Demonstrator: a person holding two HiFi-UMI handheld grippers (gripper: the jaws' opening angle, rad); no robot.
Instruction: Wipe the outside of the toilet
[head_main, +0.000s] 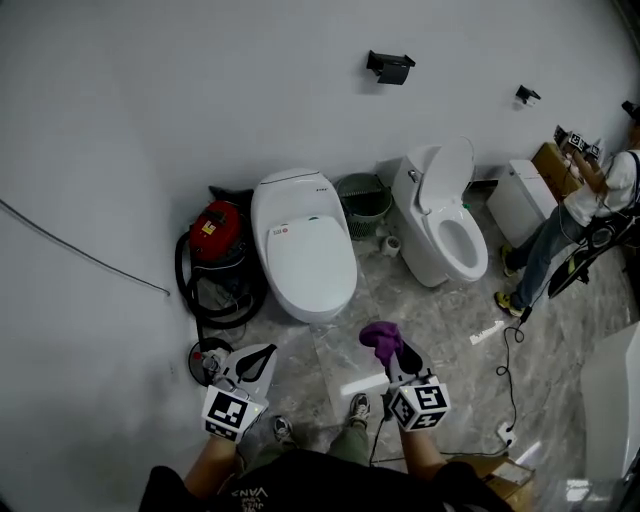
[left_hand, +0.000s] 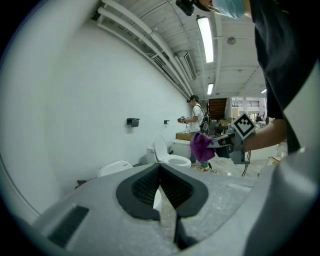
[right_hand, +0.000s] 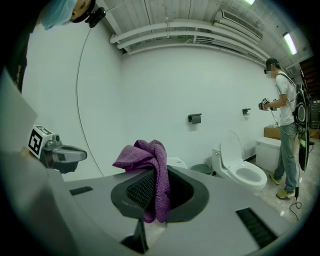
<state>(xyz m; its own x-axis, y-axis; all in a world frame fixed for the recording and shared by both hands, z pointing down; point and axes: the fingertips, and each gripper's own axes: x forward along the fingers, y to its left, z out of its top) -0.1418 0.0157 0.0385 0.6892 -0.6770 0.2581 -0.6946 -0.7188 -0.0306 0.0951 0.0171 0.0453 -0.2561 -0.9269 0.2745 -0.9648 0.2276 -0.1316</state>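
I see fuzzy purple terry cloth (right_hand: 152, 160), glossy white ceramic toilet (head_main: 303, 255), polished grey stone floor (head_main: 450, 312), ribbed black rubbery pads (right_hand: 141, 189) on my matt grey plastic right gripper (right_hand: 159, 182).

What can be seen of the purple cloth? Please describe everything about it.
The purple cloth looks like soft, fuzzy towelling. It is bunched and folded, pinched between the fingers of the right gripper, with a crumpled part standing above them and one end hanging below. Nothing else touches it.

vacuum (head_main: 217, 232) L of closed toilet (head_main: 303, 245) | bin (head_main: 362, 203) btwn it & open toilet (head_main: 445, 235) | person (head_main: 590, 215) far R
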